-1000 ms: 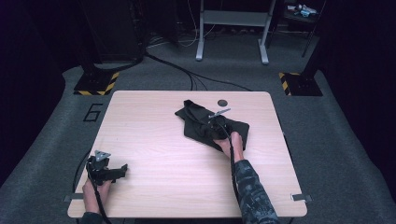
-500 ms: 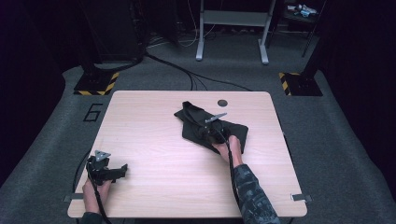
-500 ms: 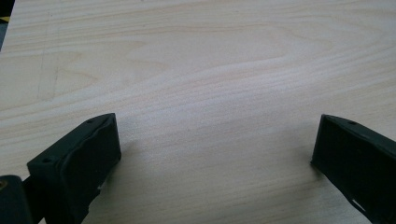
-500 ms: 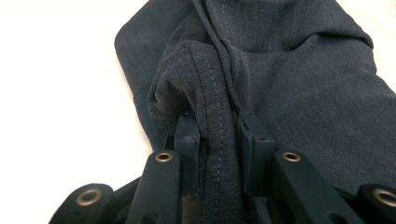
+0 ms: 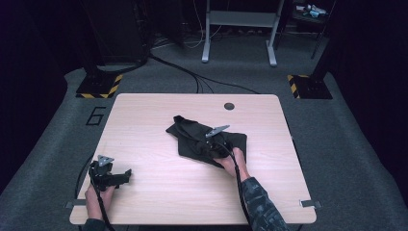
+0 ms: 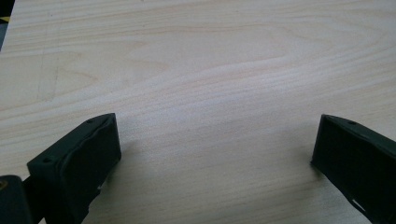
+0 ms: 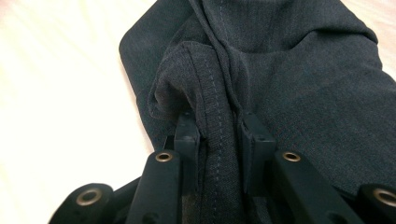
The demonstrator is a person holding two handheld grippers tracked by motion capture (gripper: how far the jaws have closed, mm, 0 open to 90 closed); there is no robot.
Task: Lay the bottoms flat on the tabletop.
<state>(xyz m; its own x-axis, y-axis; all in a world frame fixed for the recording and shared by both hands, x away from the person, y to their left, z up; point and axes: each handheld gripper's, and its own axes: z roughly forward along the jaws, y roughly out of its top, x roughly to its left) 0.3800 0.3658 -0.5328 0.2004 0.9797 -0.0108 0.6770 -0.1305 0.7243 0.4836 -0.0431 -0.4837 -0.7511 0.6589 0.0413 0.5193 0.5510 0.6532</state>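
Grey carpeted floor [image 5: 351, 159] surrounds the pale wooden tabletop [image 5: 159, 115]. A crumpled dark grey fabric garment [image 5: 192, 137] lies just right of tabletop centre. The right tool [image 5: 211, 149] pinches its stitched hem [image 7: 212, 121], as the right gripper view shows. At 7 o'clock, the left tool [image 5: 126, 174] rests spread over bare wood.

Carrying a crumpled dark cloth [image 5: 207, 142] just right of centre, toward three o'clock, on the pale wooden surface [image 5: 159, 202]; showing a round hole [image 5: 229, 106] near one o'clock.
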